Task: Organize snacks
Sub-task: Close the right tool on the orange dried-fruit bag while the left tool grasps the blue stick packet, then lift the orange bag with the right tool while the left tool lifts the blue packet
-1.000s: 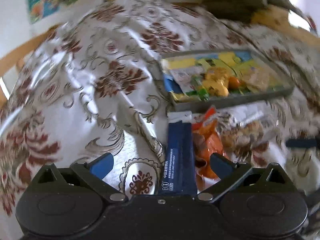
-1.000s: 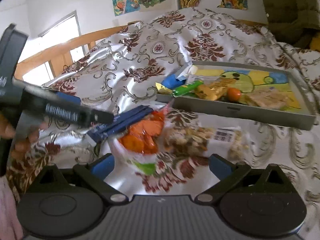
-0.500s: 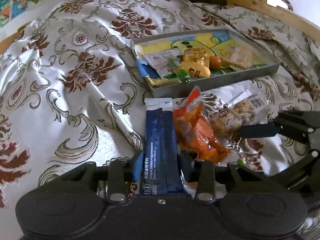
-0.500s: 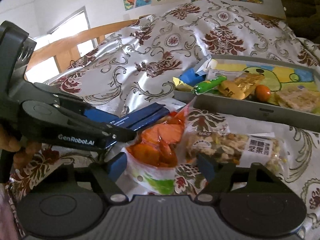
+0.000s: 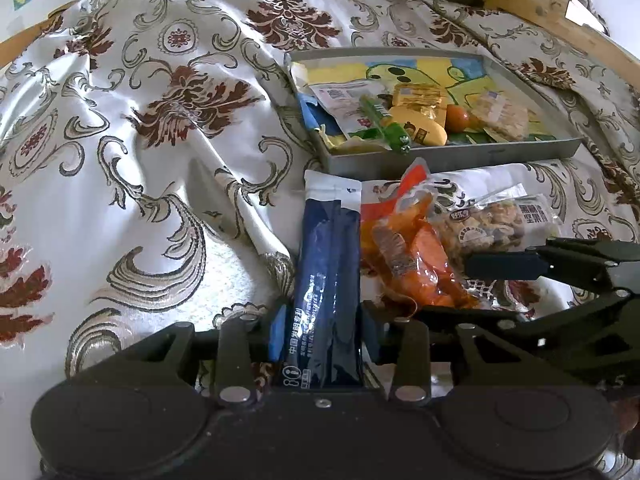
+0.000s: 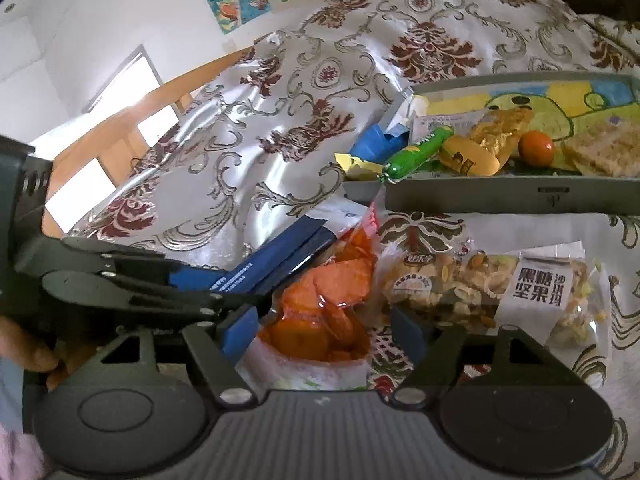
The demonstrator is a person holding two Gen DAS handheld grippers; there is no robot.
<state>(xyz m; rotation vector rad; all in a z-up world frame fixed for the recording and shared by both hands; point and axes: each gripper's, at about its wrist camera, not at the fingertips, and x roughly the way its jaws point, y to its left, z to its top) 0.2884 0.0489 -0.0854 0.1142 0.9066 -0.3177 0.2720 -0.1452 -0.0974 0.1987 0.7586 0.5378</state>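
A long dark blue packet [image 5: 328,260] lies on the patterned cloth, and my left gripper [image 5: 326,328] is shut on its near end, blue pads pressing both sides. Right beside it lies an orange snack bag [image 6: 328,292], on whose near end my right gripper [image 6: 324,332] is shut. The blue packet [image 6: 280,260] and the left gripper's fingers [image 6: 192,280] show at the left of the right wrist view. One right gripper finger [image 5: 504,266] reaches in from the right of the left wrist view, next to the orange bag [image 5: 416,264].
A clear packet of mixed nuts [image 6: 460,288] lies right of the orange bag. Behind them stands a grey tray [image 5: 452,156] holding several snacks, among them a green stick, yellow packets and an orange ball. A wooden frame edges the cloth. A hand [image 6: 28,352] holds the left gripper.
A second ago both grippers stood wide open; both have since moved in and down, the left closing on the blue packet, the right on the orange bag. Little has changed over the last half second.
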